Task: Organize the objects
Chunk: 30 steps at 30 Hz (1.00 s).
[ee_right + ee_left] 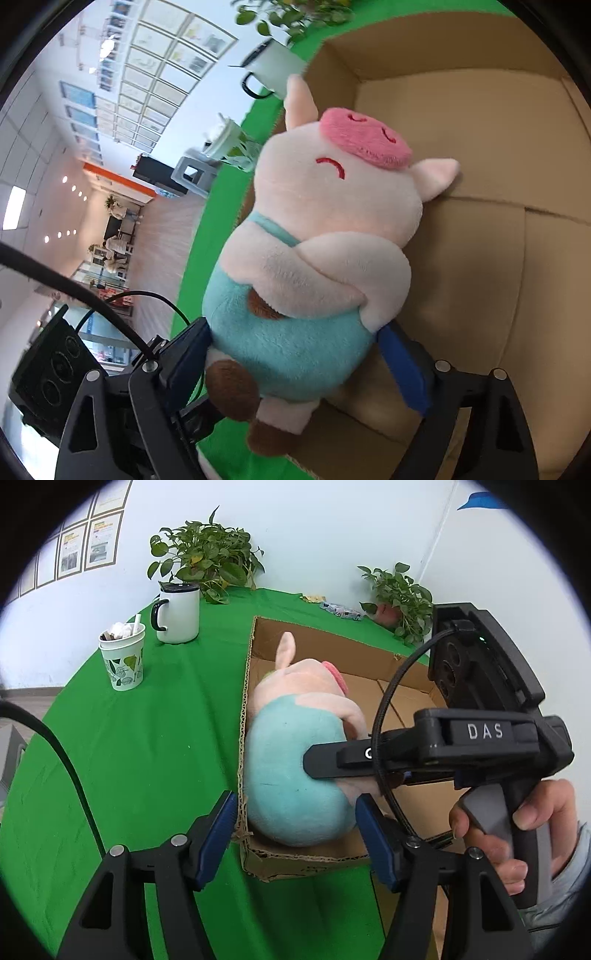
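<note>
A plush pig [295, 760] in teal overalls lies inside an open cardboard box [317, 638] on the green table, its head toward the far wall. My right gripper [295, 354] is shut on the pig's teal belly [291, 332] and holds it low in the box [461, 147]; it also shows in the left wrist view [325, 764], reaching in from the right. My left gripper [295, 830] is open and empty, just in front of the box's near wall, its blue pads on either side of the pig's rear.
A white mug with a black handle [177, 613] and a paper cup with trash [123, 657] stand left of the box. Two potted plants [207, 557] [400, 598] and small packets [340, 609] sit at the table's far edge. Green cloth [147, 757] lies to the left.
</note>
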Tool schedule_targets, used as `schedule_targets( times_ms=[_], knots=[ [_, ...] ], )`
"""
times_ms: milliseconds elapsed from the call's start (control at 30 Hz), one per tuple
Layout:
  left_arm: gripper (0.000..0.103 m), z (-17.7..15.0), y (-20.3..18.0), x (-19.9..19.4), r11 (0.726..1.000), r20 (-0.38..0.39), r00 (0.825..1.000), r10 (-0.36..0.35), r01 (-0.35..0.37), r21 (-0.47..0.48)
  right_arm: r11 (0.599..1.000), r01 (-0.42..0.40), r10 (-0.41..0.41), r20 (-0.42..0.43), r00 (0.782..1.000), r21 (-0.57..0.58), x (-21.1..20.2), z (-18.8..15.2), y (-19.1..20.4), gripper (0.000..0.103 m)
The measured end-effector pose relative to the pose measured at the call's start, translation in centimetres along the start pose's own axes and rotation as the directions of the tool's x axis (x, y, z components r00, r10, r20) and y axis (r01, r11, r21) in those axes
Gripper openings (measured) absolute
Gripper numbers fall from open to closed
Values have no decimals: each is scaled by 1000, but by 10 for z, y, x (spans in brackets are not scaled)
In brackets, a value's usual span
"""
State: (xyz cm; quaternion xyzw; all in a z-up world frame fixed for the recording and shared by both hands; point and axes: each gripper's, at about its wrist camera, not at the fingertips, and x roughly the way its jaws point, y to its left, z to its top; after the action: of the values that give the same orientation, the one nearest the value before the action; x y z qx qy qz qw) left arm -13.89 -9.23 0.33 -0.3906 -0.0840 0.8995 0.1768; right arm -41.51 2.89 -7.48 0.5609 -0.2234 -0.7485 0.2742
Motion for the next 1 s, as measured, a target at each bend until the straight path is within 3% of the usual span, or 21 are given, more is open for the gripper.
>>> schedule_targets(
  times_ms=[133,300,433,500,733,900,1000],
  knots=[
    [64,-1,5,-5,999,10,999,-46,47,-23,999,-41,42,43,998,-32,-2,1,8,72],
    [64,1,13,-8,993,14,995,-94,95,-73,995,-102,103,61,993,-14,0,8,9,72],
    [64,1,8,-9,996,9,997,-76,77,-49,991,-112,112,9,994,74,18,16,2,87],
    [64,1,7,-9,996,8,997,-70,71,-46,996,-45,44,21,999,75,16,19,10,96],
    [64,3,6,-6,998,11,998,-56,57,-31,991,121,-127,108,986,61,-12,41,51,102],
    [64,1,4,-6,999,14,999,-46,46,-16,978,207,-208,23,978,20,17,49,79,102],
    [64,-1,2,-6,999,11,999,-32,32,5,967,253,-253,8,967,-11,38,35,75,97]
  ],
)
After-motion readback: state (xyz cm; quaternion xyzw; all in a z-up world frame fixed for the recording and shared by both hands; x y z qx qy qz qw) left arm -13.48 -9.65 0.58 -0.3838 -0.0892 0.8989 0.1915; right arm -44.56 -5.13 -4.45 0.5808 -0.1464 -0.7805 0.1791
